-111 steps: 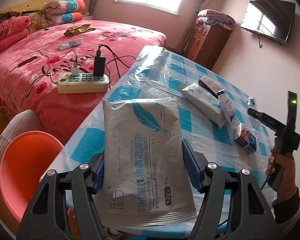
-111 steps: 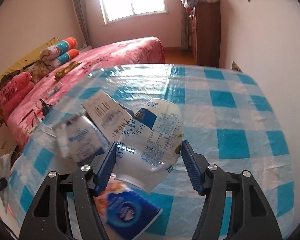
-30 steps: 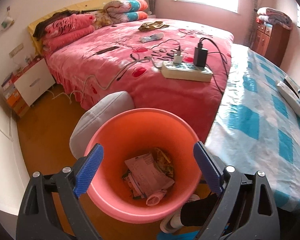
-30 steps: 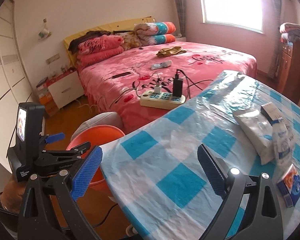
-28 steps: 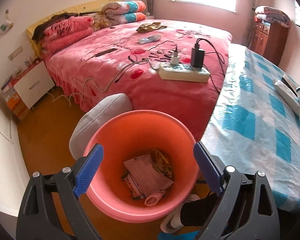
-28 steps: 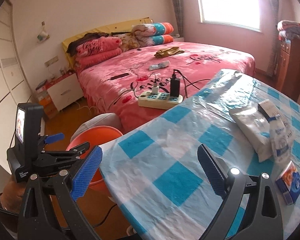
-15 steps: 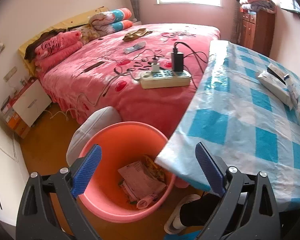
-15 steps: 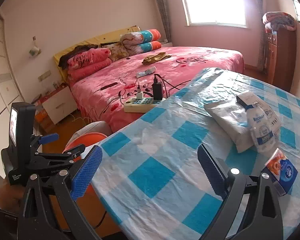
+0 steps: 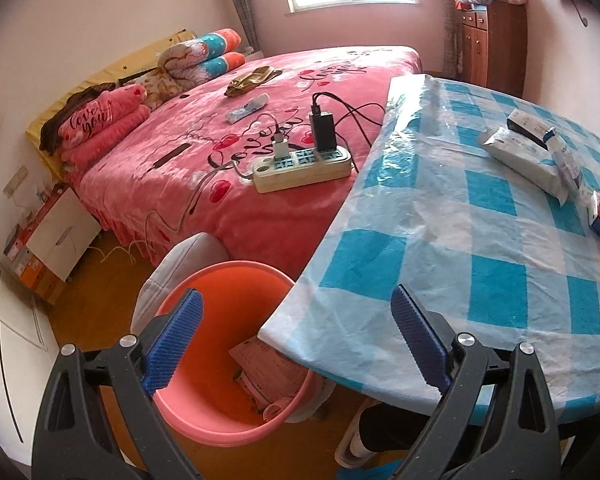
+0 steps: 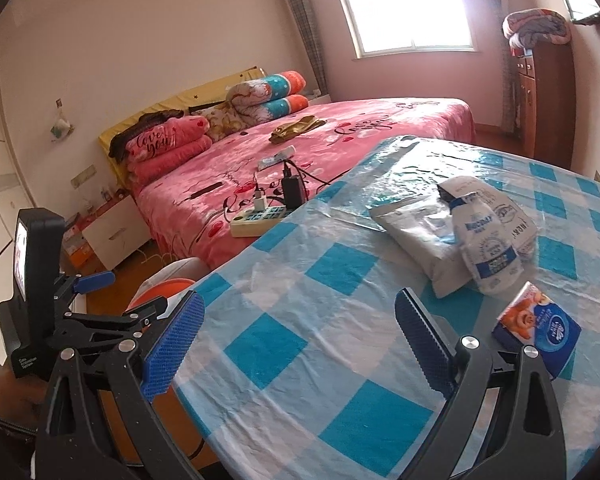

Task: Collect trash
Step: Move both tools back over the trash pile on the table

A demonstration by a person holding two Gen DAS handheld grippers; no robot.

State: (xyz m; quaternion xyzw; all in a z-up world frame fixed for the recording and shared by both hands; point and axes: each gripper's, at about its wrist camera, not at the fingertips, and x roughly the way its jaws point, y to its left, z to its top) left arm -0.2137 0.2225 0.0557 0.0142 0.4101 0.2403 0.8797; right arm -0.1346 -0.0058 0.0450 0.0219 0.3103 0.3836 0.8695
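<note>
An orange bin [image 9: 188, 376] stands on the floor by the table's near corner, with paper trash [image 9: 268, 368] inside. My left gripper [image 9: 296, 344] hangs open and empty over the bin's rim and the table edge. My right gripper [image 10: 296, 344] is open and empty above the blue-checked tablecloth [image 10: 300, 344]. On the table lie a white wipes pack [image 10: 420, 236], a crumpled white bottle [image 10: 486, 256], a flat carton [image 10: 512, 216] and a small blue-orange tissue box [image 10: 538, 330], to the right of the right gripper. The left gripper [image 10: 112, 308] also shows at the right wrist view's left edge.
A pink bed [image 9: 260, 128] with a power strip [image 9: 300, 166] and cables runs along the table's far side. A white stool [image 9: 180, 256] stands behind the bin. A wooden cabinet [image 9: 494, 48] is in the far corner. A person's shoe [image 9: 356, 444] is under the table.
The wipes pack and bottle held 3.7 s ago are gone from both grippers. Over the last second the left gripper swung from over the bin toward the table; the right moved in over the table.
</note>
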